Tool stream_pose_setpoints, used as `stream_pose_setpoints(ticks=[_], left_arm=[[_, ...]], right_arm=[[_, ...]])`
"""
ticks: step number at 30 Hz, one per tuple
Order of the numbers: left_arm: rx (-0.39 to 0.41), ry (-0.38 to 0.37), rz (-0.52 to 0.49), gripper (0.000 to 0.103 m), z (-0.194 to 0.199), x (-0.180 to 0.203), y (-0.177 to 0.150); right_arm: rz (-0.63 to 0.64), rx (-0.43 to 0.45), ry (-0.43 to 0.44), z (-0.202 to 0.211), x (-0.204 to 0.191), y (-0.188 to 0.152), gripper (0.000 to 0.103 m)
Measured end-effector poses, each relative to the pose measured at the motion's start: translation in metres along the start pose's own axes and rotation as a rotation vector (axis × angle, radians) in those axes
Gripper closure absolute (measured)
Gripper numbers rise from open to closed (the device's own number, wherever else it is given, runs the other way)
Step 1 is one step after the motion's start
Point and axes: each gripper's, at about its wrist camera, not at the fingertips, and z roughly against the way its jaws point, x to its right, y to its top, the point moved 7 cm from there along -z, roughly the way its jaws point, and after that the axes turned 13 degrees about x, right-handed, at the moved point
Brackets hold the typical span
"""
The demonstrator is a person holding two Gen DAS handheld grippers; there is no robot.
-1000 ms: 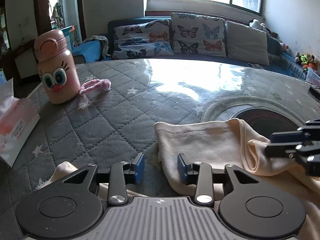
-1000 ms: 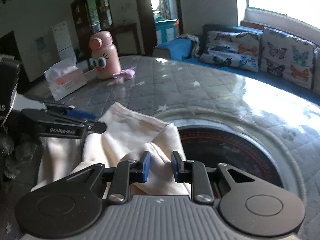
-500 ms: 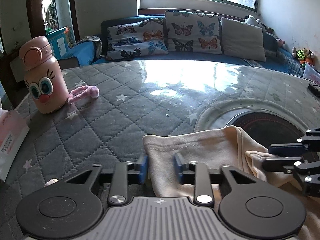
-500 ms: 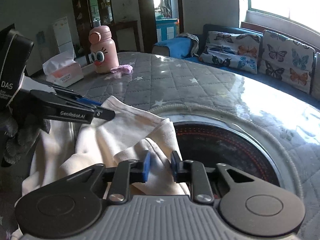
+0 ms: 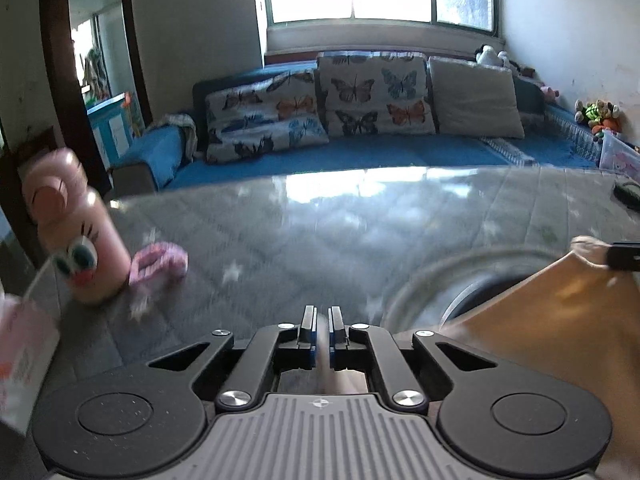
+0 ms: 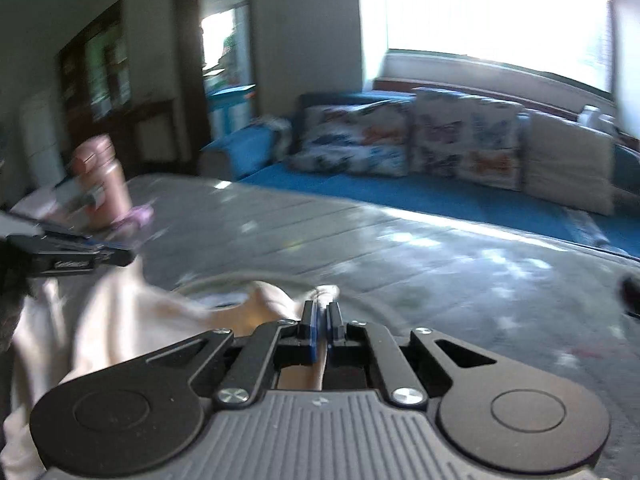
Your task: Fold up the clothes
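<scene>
Cream-beige cotton garment (image 5: 552,312), plain, no print. Grey quilted table cover (image 5: 320,240) w/ white stars, diamond stitching. Pink plastic bottle (image 5: 68,232) w/ cartoon eyes + lashes. Pink-lilac fuzzy strap (image 5: 160,264). Blue sofa (image 5: 360,156); white cushions (image 5: 372,96) w/ multicolour butterflies; one plain beige cushion (image 5: 474,98). Black grippers, blue pads (image 5: 313,334).

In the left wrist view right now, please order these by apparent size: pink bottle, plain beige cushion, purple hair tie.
1. Pink bottle and plain beige cushion look similar; the bottle is nearer, so unsure.
2. Purple hair tie, clearly smallest.
</scene>
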Motion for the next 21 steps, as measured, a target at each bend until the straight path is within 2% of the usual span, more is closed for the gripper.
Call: stream_pose_setpoints(ticks=[5, 8, 11, 14, 15, 16, 20, 21], left_arm=[[0.025, -0.012, -0.026, 0.097, -0.020, 0.008, 0.017], [-0.002, -0.036, 0.014, 0.096, -0.026, 0.005, 0.017], [-0.034, -0.064, 0.011, 0.095, -0.025, 0.008, 0.007], [-0.054, -0.087, -0.007, 0.086, -0.027, 0.017, -0.002], [-0.060, -0.094, -0.013, 0.075, -0.028, 0.021, -0.004], [-0.066, -0.101, -0.020, 0.069, -0.029, 0.024, -0.007], [-0.086, -0.120, -0.032, 0.069, -0.033, 0.034, -0.017], [-0.092, -0.118, -0.034, 0.069, -0.033, 0.035, -0.019]], right_arm=[[-0.045, 0.008, -0.115, 0.004, 0.045, -0.005, 0.099], [-0.056, -0.047, -0.157, -0.002, 0.061, -0.021, 0.099], [-0.084, -0.111, -0.173, -0.008, 0.073, -0.039, 0.099], [-0.140, -0.133, -0.162, -0.008, 0.081, -0.048, 0.098], [-0.154, -0.127, -0.162, -0.007, 0.083, -0.047, 0.096], [-0.167, -0.122, -0.160, -0.006, 0.084, -0.046, 0.094], [-0.211, -0.110, -0.147, -0.006, 0.089, -0.041, 0.093], [-0.217, -0.108, -0.143, -0.007, 0.090, -0.041, 0.089]])
